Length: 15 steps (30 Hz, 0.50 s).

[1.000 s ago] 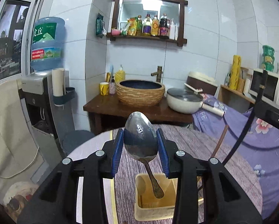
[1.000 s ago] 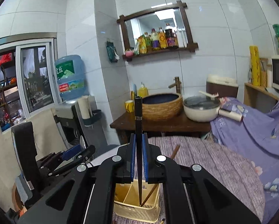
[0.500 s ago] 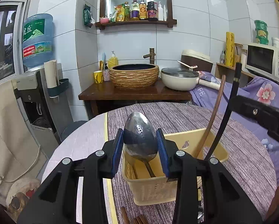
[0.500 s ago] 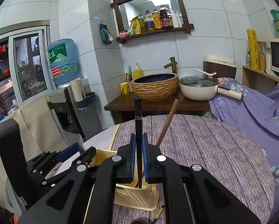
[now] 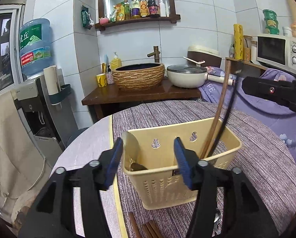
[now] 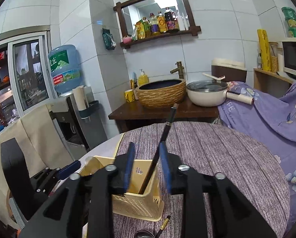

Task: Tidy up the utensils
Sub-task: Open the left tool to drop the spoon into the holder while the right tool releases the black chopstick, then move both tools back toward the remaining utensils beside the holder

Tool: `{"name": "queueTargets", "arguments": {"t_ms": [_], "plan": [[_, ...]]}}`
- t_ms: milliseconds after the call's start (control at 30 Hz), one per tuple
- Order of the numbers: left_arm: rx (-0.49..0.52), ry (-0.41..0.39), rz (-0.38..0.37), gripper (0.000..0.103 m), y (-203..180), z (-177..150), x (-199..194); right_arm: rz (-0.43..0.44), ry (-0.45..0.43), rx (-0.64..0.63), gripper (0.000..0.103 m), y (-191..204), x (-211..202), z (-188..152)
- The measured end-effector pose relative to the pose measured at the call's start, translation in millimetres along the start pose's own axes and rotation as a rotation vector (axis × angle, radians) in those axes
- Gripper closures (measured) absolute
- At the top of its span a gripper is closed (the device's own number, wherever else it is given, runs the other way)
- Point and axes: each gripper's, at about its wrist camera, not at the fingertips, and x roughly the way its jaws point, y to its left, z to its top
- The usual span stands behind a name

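Note:
A cream plastic utensil basket (image 5: 179, 170) stands on the purple table mat. My left gripper (image 5: 148, 140) hovers over its left compartment, jaws opening with nothing between them. The metal spoon (image 5: 137, 166) lies down inside that compartment, only partly visible. A brown chopstick (image 5: 217, 115) and a black chopstick (image 5: 228, 111) lean in the right compartment. In the right wrist view my right gripper (image 6: 146, 144) is over the basket (image 6: 140, 204), jaws opening. The black chopstick (image 6: 163, 136) leans loose between them, close to the right pad.
Several brown chopsticks (image 5: 148, 228) and a metal utensil (image 5: 217, 220) lie on the mat in front of the basket. A gold-tipped black chopstick (image 6: 163, 224) lies there too. Behind the round table stands a wooden counter (image 5: 140, 95). Purple floral cloth (image 6: 266, 115) covers the right.
Both grippers came down to the basket and opened. The spoon left the left jaws and dropped into the basket. The black chopstick came free and tipped to the right.

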Motion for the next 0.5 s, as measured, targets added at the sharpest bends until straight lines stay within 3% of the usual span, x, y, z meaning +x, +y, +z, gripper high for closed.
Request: {"name": "queueTargets", "arguments": {"t_ms": [133,267,500], "plan": [[0.004,-0.03,-0.008,0.03,0.2,-7.6,-18.8,-0.022,-0.052,-0.04,0.051,3.6,-20.6,-5.8],[-0.003,-0.038,-0.023,0.022,0.3,-20.2,-37.0,-0.025,-0.042,-0.067,0.04,5.0,-35.9,-19.0],[0.024,0.012,-0.022,0.016,-4.9,-53.9,-50.9,-0.022,0.084,-0.043,0.039,-5.4,-37.8,-58.6]]}}
